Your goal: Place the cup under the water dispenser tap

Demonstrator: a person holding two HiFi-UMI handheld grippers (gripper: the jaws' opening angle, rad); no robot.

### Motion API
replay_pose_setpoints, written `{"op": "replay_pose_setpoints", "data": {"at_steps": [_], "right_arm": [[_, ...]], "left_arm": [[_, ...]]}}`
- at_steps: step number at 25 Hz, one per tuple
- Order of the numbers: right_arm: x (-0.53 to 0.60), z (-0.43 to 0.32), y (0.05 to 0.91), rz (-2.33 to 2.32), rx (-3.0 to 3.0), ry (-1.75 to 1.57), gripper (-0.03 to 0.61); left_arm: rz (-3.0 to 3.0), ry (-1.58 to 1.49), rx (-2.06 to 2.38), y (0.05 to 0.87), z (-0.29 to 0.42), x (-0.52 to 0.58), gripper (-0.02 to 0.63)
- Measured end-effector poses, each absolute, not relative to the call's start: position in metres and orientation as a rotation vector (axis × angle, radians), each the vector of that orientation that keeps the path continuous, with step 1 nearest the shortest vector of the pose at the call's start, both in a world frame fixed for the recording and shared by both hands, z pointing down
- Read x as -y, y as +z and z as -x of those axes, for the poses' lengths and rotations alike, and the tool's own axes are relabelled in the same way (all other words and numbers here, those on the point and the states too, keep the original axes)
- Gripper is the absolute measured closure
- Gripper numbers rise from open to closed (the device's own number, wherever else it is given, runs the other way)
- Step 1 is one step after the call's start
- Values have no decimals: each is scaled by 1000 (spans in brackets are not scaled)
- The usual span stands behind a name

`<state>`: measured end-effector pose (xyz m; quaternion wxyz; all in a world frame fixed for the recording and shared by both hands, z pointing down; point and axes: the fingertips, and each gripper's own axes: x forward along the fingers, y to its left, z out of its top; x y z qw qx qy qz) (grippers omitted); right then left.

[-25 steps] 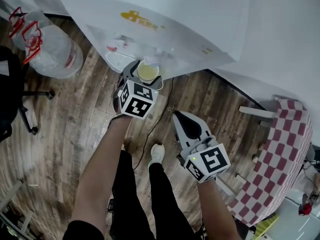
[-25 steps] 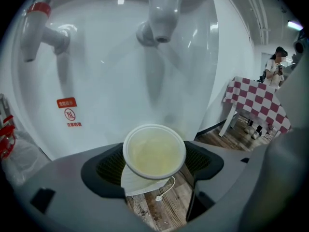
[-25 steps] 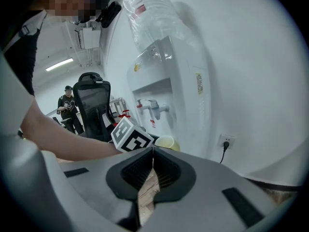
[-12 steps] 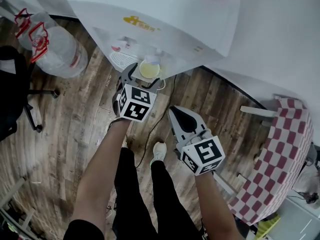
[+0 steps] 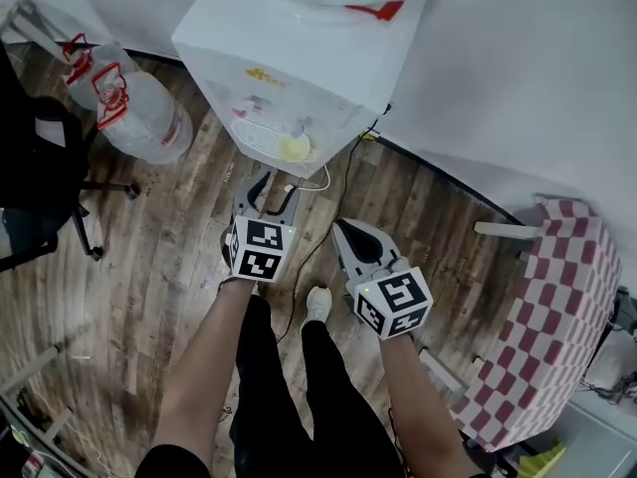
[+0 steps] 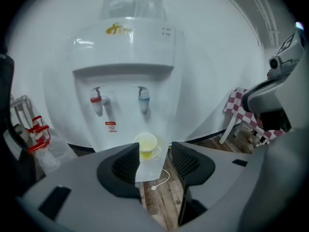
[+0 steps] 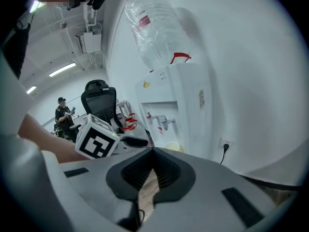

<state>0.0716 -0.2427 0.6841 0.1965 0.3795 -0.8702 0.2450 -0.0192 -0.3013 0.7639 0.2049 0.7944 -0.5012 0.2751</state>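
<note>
A yellow cup (image 5: 295,147) stands on the drip tray of the white water dispenser (image 5: 318,58). In the left gripper view the cup (image 6: 146,145) sits below the blue tap (image 6: 143,96), right of the red tap (image 6: 98,99). My left gripper (image 5: 276,185) hangs over the floor, drawn back from the cup. Its jaws (image 6: 154,153) are closing with nothing between them. My right gripper (image 5: 348,229) is beside it on the right, shut and empty (image 7: 153,151). The cup (image 7: 174,147) shows past its tips.
A spare water bottle (image 5: 139,118) with red handles lies on the wooden floor to the left, beside a black office chair (image 5: 30,167). A cable (image 5: 333,177) runs from the dispenser's foot. A checkered tablecloth (image 5: 567,307) is at right. A person (image 7: 63,112) stands far off.
The left gripper has let go of the cup and pulled back and up; the cup stays on the tray under the tap. The right gripper has risen a little.
</note>
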Motion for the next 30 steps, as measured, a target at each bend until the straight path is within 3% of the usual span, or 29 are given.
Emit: {"op": "replay_pose_setpoints", "data": {"at_steps": [4,10,21,30], "right_arm": [[221,-78,661,-1033,2449,713,557],[181,-94,617,-1027,2491,781,558],[123,-118,535,-962,2585,732,558],[78,-114,495,-971,2619,673,558]], "left_arm": [[-2177,730,1424,724,12,264,501],[-2153,684,1448,660,-14,214,598],[-2135,591,1563,534,-26,128,598],[-2181,564,1603,481,-6,76,598]]}}
